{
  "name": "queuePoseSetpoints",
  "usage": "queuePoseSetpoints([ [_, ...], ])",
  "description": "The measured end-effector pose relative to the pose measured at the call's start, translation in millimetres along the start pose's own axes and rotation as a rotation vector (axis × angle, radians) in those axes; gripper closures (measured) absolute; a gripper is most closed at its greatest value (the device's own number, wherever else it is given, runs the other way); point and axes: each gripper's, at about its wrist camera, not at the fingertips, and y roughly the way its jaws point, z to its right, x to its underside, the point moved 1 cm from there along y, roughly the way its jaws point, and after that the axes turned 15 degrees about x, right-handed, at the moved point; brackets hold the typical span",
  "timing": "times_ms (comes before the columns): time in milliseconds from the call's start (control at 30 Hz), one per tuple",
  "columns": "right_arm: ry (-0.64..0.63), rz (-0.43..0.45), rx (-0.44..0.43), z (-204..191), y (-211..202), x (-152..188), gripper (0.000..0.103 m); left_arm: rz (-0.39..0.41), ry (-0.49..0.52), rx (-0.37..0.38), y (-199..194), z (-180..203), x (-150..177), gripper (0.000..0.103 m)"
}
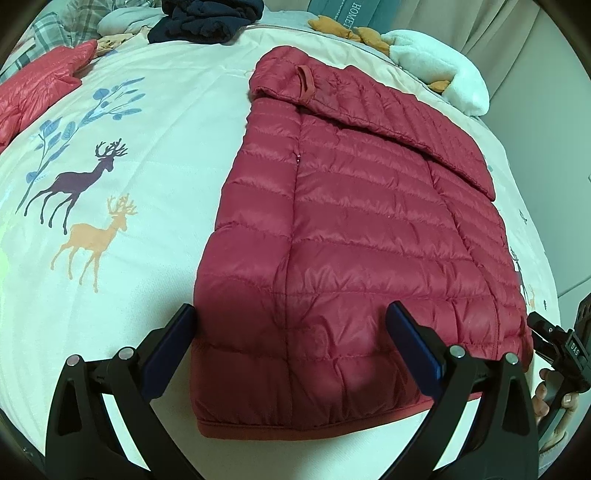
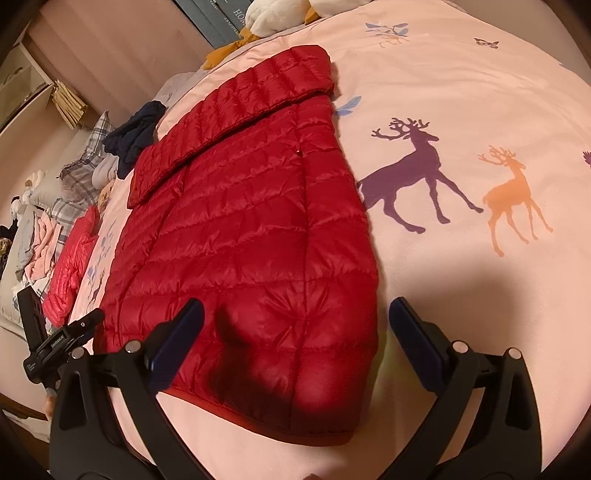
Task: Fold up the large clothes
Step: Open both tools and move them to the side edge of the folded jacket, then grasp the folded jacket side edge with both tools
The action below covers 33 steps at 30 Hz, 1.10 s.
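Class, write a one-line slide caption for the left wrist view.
Open left gripper poised over the hem of a partly folded red down jacket lying on a deer-print bedspread.

Pink jacket (image 1: 40, 85) cut off at frame edge; pillow txt (image 1: 349, 14) partly cropped.

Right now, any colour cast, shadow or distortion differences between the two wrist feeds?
Left wrist: cooler, whitish cast, soft even light on the red quilted down jacket. Right wrist: warm pink cast, a dark shadow over the jacket's near hem. Both: strong fisheye bulge, black corners, deer-print bedsheet curved.
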Motion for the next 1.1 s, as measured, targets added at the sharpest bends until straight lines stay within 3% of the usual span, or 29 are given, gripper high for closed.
queuePoseSetpoints([
  [533, -0.013, -0.004, -0.001, -7.8, 5.4, -3.1, 0.002, -0.009, -0.033, 0.044, 7.0, -12.2, -3.8, 0.001],
  [1100, 0.045, -0.014, -0.096, -11.1, 15.6, -12.9, 0.002, -0.005, -0.085, 0.307, 15.8, -23.7, -18.9, 0.001],
])
